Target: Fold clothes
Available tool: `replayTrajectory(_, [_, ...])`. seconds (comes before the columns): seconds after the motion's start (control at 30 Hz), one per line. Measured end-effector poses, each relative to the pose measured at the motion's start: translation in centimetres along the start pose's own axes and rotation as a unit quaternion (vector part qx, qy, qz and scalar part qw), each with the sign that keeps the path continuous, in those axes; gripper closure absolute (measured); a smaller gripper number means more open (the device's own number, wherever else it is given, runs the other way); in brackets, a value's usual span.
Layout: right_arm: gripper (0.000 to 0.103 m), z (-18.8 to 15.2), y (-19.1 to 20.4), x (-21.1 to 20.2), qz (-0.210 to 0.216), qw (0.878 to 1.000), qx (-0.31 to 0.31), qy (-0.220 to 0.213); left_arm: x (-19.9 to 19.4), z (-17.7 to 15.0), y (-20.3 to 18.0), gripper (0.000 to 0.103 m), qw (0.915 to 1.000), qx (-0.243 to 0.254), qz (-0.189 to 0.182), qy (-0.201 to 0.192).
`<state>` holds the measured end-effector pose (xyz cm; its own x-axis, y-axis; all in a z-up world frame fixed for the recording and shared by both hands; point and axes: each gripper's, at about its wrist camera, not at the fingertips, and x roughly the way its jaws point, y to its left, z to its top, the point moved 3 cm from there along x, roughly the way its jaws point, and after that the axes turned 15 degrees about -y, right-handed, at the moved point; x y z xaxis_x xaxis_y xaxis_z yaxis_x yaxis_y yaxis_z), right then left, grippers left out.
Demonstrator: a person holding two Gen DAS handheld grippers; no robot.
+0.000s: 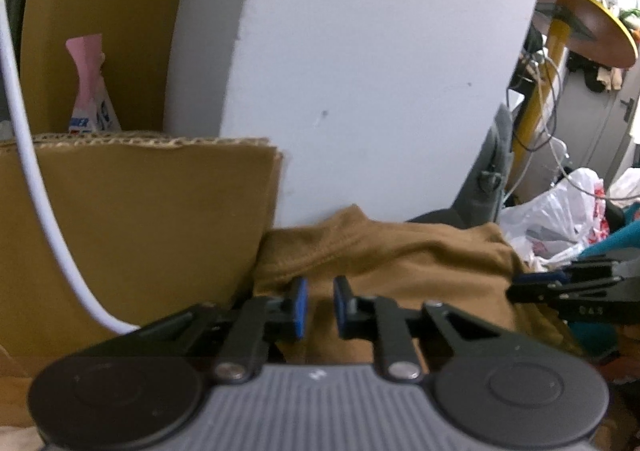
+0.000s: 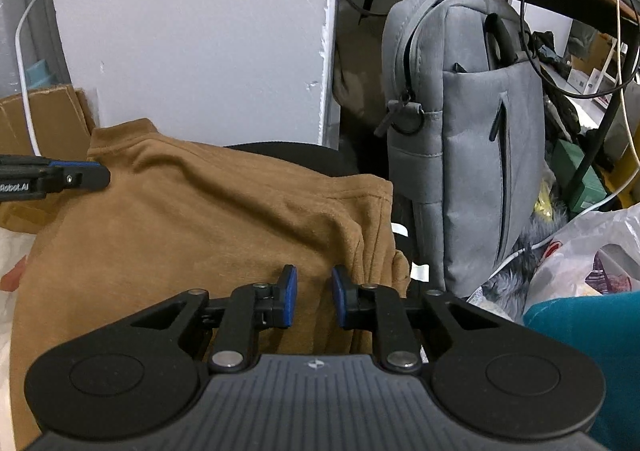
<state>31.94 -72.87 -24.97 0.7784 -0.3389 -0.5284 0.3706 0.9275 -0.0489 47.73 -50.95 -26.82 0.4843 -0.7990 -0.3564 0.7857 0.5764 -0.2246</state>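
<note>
Lying rumpled across the middle of both wrist views, the tan-brown knit garment [image 2: 208, 219] is heaped against the white wall [image 1: 360, 71], its hemmed edge running toward the right of the right wrist view. At left, the brown corrugated cardboard sheet [image 1: 132, 219] and a white cable [image 1: 36, 179] crowd the cloth, so the left gripper [image 1: 320, 305] has little room to swing outward. Its blue pads stand narrowly apart over the fabric; I cannot tell whether they pinch any. The right gripper [image 2: 314, 297] likewise shows a slim gap above the cloth near the hem, its hold uncertain. Pinching single layers near the corners would likely fold cleanest. Rightward, the grey fabric shoulder bag [image 2: 472, 139] and white plastic bag [image 2: 588, 255] hem in the space.
</note>
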Motion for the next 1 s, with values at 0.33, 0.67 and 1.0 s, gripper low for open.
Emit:
replayTrajectory(0.33, [0.080, 1.1, 0.3, -2.3, -0.026, 1.000, -0.011, -0.008, -3.1, 0.5, -1.2, 0.071, 1.0000, 0.003, -0.003, -0.004])
replayTrajectory(0.67, [0.079, 0.6, 1.7, -5.4, -0.015, 1.000, -0.007, -0.006, -6.3, -1.4, -2.8, 0.070, 0.9996, -0.005, -0.025, 0.008])
replayTrajectory(1.0, [0.079, -2.3, 3.2, -6.1, -0.008, 1.000, -0.004, 0.020, -7.6, -4.2, -3.2, 0.070, 0.9992, -0.019, -0.028, 0.021])
